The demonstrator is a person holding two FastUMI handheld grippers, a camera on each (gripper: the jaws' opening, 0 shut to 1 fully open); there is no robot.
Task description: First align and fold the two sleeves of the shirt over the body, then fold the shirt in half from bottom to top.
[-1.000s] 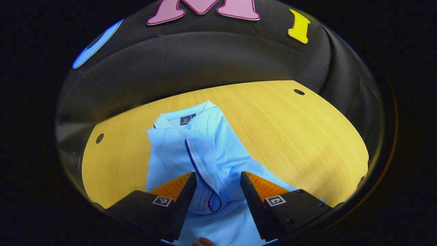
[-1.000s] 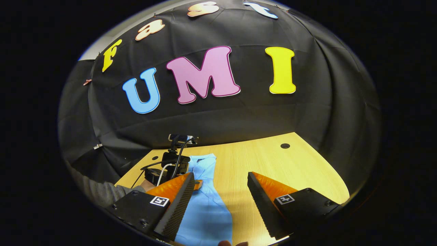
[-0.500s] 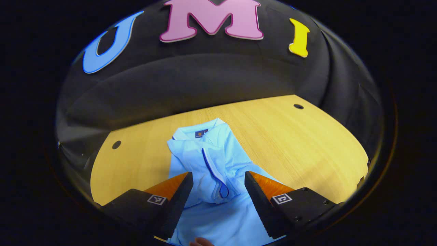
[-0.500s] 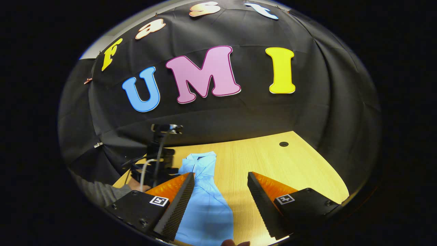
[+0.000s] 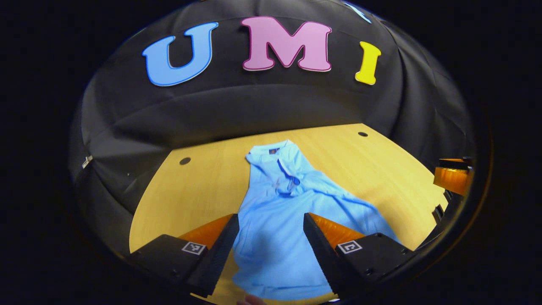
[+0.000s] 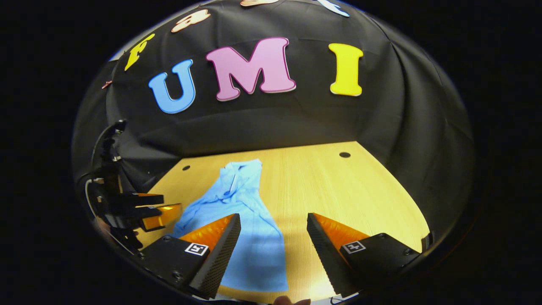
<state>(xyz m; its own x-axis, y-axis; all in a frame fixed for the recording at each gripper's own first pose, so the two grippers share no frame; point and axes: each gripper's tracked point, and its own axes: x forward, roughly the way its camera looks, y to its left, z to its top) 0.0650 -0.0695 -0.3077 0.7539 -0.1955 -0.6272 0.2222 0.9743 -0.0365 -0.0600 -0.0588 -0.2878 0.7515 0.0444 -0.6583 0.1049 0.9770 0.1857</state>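
In the left gripper view, the left gripper (image 5: 271, 241) hangs above the near part of the shirt (image 5: 281, 228) with its 2 fingers spread wide and nothing between them but the cloth lying below; they do not appear to touch it. The light blue shirt lies on the wooden surface (image 5: 199, 186), collar toward the far wall and hem toward the near edge, with 1 sleeve laid across the chest below the collar and cloth fanning out toward the right of this view. At the right rim of that view the right gripper (image 5: 453, 176) shows in part, off to the side of the shirt. In the right gripper view, the right gripper (image 6: 273, 245) is also wide open and holds nothing, raised over the near hem of the shirt (image 6: 250, 220) and the bare surface (image 6: 338, 190) beside it. The left gripper (image 6: 159, 209) appears at the left of this view, lifted beside the shirt's side edge. 2 small dark holes (image 6: 344, 154) mark the far part of the surface.
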